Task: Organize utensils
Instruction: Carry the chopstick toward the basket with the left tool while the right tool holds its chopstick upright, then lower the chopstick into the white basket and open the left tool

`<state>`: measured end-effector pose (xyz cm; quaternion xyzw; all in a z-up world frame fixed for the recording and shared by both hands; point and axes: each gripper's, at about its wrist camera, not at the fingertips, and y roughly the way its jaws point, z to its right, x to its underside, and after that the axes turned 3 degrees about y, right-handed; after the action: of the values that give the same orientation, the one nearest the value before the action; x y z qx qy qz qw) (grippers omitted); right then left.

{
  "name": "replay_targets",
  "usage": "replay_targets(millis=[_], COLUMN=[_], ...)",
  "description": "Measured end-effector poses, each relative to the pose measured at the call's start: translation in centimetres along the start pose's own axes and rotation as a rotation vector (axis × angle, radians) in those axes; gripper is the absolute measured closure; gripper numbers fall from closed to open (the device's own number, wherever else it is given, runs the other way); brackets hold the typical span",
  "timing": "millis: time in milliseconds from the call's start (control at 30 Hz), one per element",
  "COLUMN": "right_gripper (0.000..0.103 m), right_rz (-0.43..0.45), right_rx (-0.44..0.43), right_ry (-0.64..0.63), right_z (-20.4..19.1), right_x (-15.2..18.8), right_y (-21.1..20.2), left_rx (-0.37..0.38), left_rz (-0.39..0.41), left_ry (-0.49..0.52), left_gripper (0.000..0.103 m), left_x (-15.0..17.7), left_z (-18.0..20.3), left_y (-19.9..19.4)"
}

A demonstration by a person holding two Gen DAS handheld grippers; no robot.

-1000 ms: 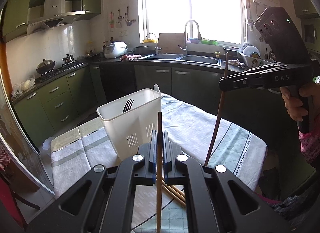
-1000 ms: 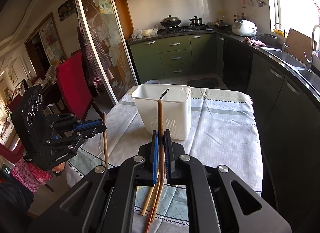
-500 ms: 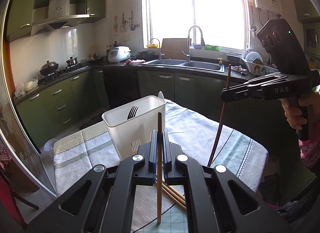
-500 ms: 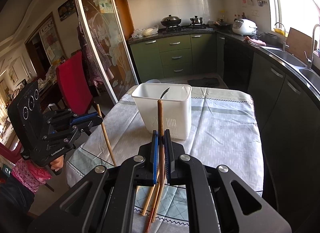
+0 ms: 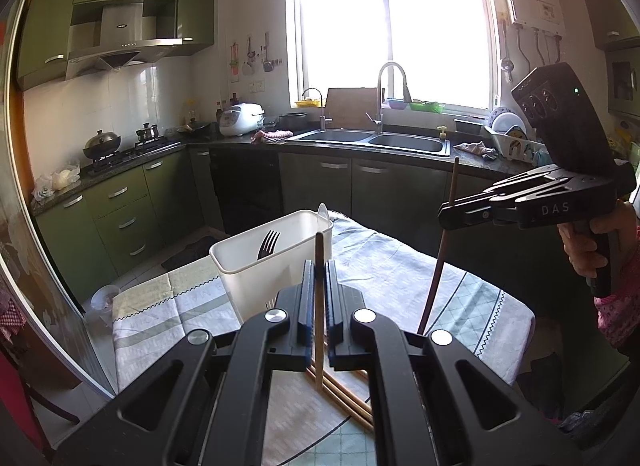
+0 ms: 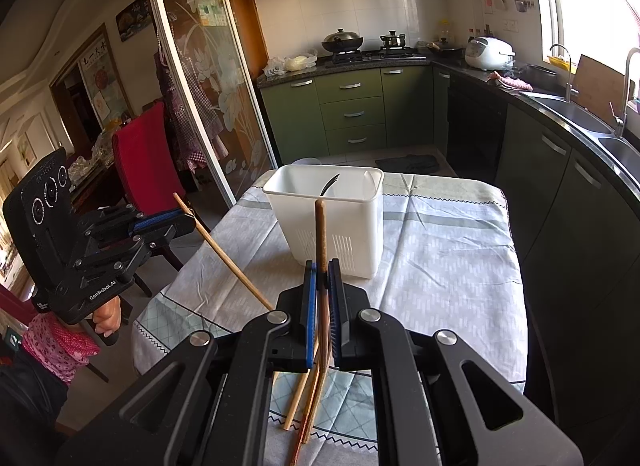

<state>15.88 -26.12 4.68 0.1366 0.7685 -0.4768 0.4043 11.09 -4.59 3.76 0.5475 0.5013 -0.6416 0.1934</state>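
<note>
A white utensil caddy (image 5: 276, 262) (image 6: 326, 217) stands on the table with a black fork (image 5: 267, 245) (image 6: 331, 182) and a white spoon (image 5: 323, 213) in it. My left gripper (image 5: 319, 266) (image 6: 188, 219) is shut on a light wooden chopstick (image 5: 319, 306) (image 6: 224, 256), held above the table near the caddy. My right gripper (image 6: 322, 266) (image 5: 443, 217) is shut on a dark wooden chopstick (image 6: 321, 234) (image 5: 440, 254), standing nearly upright. Loose chopsticks (image 5: 344, 398) (image 6: 304, 398) lie on the near table.
The table has a green-and-white checked cloth (image 6: 440, 242) (image 5: 384, 266). A red chair (image 6: 144, 169) stands at its left side, by a glass sliding door (image 6: 200, 77). Green cabinets, a sink (image 5: 368, 141) and a stove (image 6: 368, 53) line the walls.
My left gripper has lifted and tilted; its light chopstick now leans steeply with the lower end clear of the table. The right gripper and dark chopstick have barely moved.
</note>
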Motion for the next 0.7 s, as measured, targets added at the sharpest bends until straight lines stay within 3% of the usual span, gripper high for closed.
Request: replay_targets(millis=[333, 700], right_gripper=[0.096, 0.096], right_rz=[-0.002, -0.006], right_rx=[-0.004, -0.011], right_ry=[0.002, 0.021], right_z=[0.0, 1.1], right_x=[0.1, 0.3], right_y=[0.1, 0.4], left_rx=[-0.010, -0.069], left_rz=[0.049, 0.156], left_ry=[0.001, -0.014], left_gripper=[0.098, 0.098], left_x=[-3.7, -10.8], left_z=[0.1, -1.4], left_y=[-1.4, -3.0])
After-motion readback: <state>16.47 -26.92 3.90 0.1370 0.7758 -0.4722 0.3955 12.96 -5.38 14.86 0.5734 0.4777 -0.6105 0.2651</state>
